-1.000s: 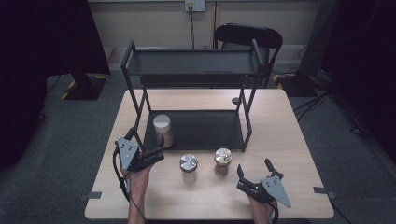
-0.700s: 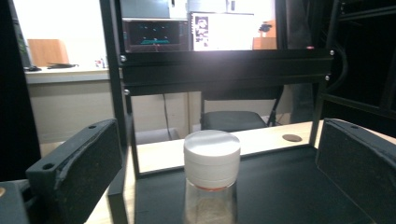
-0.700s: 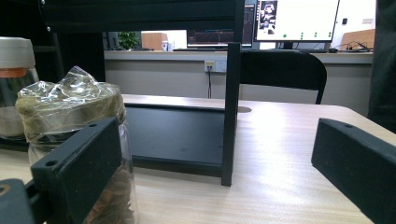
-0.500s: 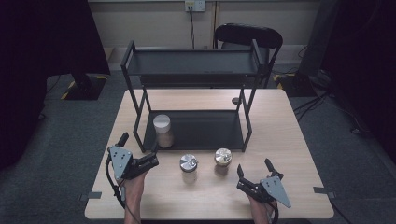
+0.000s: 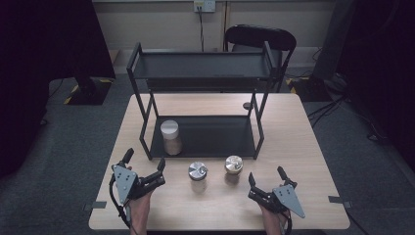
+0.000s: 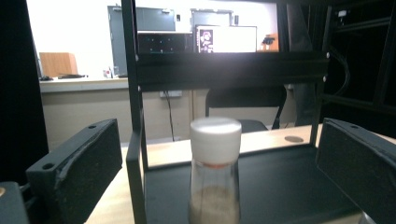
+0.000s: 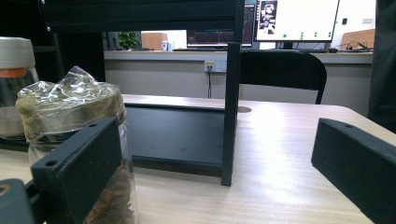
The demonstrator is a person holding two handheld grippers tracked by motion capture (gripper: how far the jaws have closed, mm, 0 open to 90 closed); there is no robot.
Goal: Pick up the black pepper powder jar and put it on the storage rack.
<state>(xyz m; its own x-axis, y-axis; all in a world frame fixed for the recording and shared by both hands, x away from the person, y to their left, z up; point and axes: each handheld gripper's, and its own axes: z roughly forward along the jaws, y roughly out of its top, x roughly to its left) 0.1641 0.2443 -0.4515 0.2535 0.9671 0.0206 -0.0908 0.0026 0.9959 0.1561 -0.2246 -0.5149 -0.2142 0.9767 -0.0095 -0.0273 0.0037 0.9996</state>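
A jar with a white lid point(image 5: 171, 136) stands at the left end of the black rack's lower shelf point(image 5: 215, 137); in the left gripper view the white-lidded jar point(image 6: 215, 154) stands centred ahead, behind a rack post point(image 6: 134, 140). My left gripper point(image 5: 144, 160) is open and empty, short of the rack near the table's front left. On the table before the rack stand a silver-topped jar point(image 5: 197, 172) and a jar covered with crinkled film point(image 5: 234, 165). My right gripper point(image 5: 266, 175) is open and empty, to the front right of the film-covered jar point(image 7: 74, 112).
The two-tier rack has an empty top shelf point(image 5: 200, 66). A rack post point(image 7: 231, 112) stands ahead in the right gripper view. A small dark disc point(image 5: 247, 105) lies on the wooden table point(image 5: 303, 147) behind the rack. A black chair point(image 5: 259, 36) stands beyond the table.
My left gripper has drawn back from the white-lidded jar toward the table's front edge, staying open. The right gripper and the jars have not moved.
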